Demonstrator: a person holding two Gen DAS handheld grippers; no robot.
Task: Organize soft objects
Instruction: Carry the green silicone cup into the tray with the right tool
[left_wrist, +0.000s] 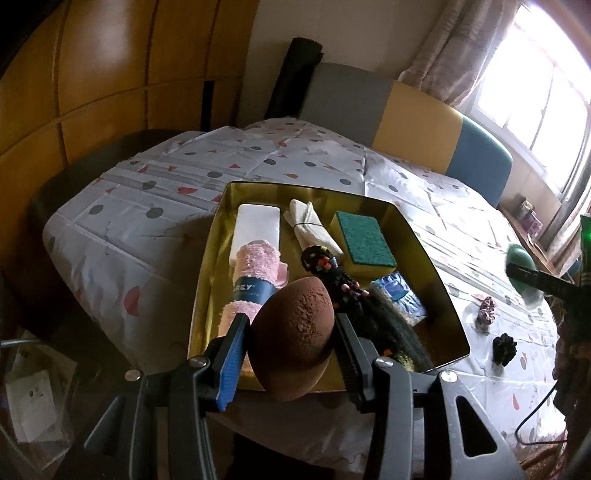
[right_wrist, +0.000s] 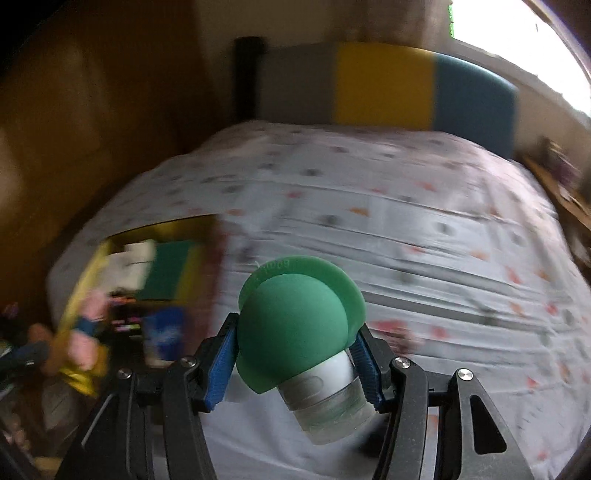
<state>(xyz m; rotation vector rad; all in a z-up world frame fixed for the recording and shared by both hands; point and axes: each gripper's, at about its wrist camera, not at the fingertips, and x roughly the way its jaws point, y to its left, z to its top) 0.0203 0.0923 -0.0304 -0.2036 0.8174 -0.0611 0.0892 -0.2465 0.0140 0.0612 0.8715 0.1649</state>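
Brown egg sponge pinched between left gripper fingers, above near edge of gold tray ahead. Lower into bare spot before opening. Right gripper fingers clamp green-topped bottle; tray off left, blurred.

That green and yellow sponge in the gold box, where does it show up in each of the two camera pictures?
Left wrist view: the green and yellow sponge lies in the far right corner of the gold box, just right of centre.
Right wrist view: the sponge is a blurred green and yellow patch at the left, inside the box.
Shared landmark: the grey, yellow and blue headboard behind the bed.
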